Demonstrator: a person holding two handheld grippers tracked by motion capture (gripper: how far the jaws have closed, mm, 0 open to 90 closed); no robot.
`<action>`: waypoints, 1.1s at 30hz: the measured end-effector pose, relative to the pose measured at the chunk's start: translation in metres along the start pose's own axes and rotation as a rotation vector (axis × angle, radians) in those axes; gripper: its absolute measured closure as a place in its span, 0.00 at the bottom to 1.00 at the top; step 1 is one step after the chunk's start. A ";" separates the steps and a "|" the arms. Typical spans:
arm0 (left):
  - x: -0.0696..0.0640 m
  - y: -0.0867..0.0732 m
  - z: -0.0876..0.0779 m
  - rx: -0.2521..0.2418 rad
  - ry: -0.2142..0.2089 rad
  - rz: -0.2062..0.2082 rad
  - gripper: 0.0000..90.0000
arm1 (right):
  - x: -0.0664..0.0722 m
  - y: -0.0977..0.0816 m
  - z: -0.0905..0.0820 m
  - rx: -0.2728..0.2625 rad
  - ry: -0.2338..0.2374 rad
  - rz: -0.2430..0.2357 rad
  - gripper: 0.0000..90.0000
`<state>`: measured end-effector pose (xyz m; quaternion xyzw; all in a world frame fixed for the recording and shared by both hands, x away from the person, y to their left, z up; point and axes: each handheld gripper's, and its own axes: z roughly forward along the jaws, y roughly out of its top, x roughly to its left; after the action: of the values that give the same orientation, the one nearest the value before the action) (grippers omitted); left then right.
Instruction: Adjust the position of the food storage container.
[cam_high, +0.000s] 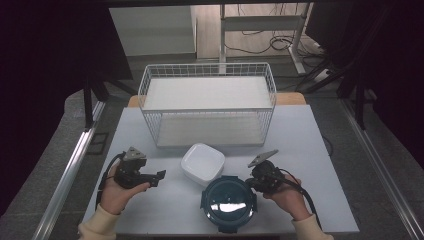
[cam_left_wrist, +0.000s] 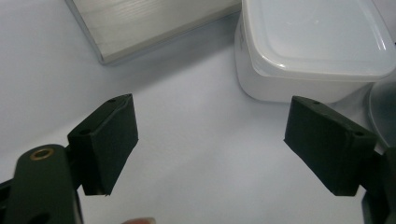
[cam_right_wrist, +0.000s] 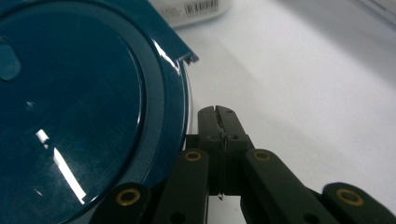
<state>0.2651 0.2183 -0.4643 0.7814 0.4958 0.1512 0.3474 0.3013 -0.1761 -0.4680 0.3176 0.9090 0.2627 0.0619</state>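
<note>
Right gripper view: closed claw (cam_right_wrist: 217, 114) beside teal lid (cam_right_wrist: 70, 102).

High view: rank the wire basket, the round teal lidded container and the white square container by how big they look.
1. wire basket, clearly largest.
2. teal lidded container.
3. white square container, somewhat smaller; the teal one lies nearer the camera, so these two are not surely different.

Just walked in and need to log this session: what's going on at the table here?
A person sits at a pale table with a two-jaw gripper in each hand. The right gripper is shut, empty, right beside the rim of a round dark-teal lidded container. The left gripper is open, aimed toward a white square plastic container without touching it. A white wire basket shelf stands behind. Nothing is held yet.
</note>
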 end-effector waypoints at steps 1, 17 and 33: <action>0.000 0.000 0.000 -0.001 0.000 -0.002 0.19 | -0.003 -0.001 -0.002 -0.029 0.020 0.010 0.99; -0.011 0.000 -0.011 -0.071 -0.063 -0.026 0.19 | -0.010 -0.038 -0.051 -0.250 -0.060 0.213 0.41; -0.014 -0.005 -0.017 -0.111 -0.076 -0.060 0.21 | -0.025 -0.057 -0.055 -0.337 -0.046 0.320 0.23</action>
<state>0.2455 0.2144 -0.4544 0.7509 0.4963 0.1382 0.4132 0.2748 -0.2531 -0.4516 0.4488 0.7887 0.4100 0.0924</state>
